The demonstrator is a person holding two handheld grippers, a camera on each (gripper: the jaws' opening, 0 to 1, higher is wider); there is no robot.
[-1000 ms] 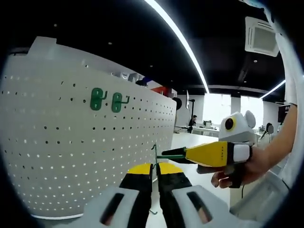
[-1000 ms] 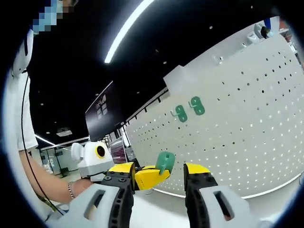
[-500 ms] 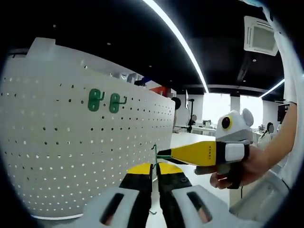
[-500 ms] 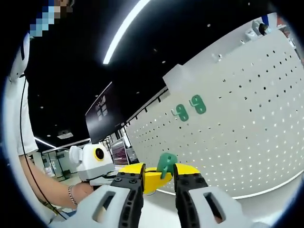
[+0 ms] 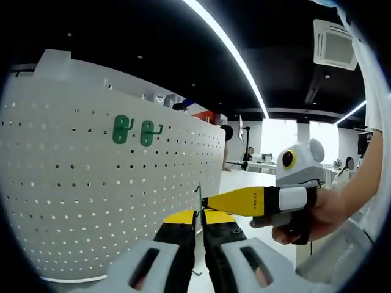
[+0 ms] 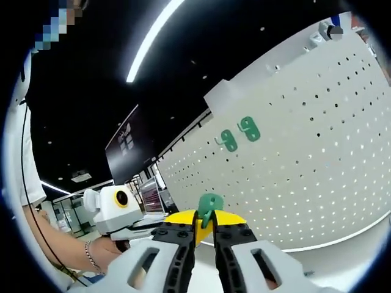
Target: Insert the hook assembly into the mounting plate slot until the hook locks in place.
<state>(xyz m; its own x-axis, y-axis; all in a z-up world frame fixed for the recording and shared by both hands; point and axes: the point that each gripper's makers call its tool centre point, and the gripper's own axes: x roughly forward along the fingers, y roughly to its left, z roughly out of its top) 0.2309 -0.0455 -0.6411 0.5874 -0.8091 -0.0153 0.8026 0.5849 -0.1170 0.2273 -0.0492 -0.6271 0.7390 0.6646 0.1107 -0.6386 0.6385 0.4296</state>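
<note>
Both claws clench one green hook point(image 6: 209, 206): right claw point(image 6: 204, 231) on its plate, left claw point(image 5: 198, 218) on its wire. The pegboard point(image 6: 317, 159) already carries two hooks point(image 6: 239, 134); this one is not yet inserted.

1. A long bright light strip point(image 5: 229, 52) runs across the dark ceiling above me; I see it in the right gripper view too.
2. A square air vent point(image 5: 335, 44) sits in that ceiling.
3. Far back there are bright windows point(image 5: 287, 139) and desks.
4. A dark wall screen point(image 6: 131, 152) hangs beyond my right jaws.
</note>
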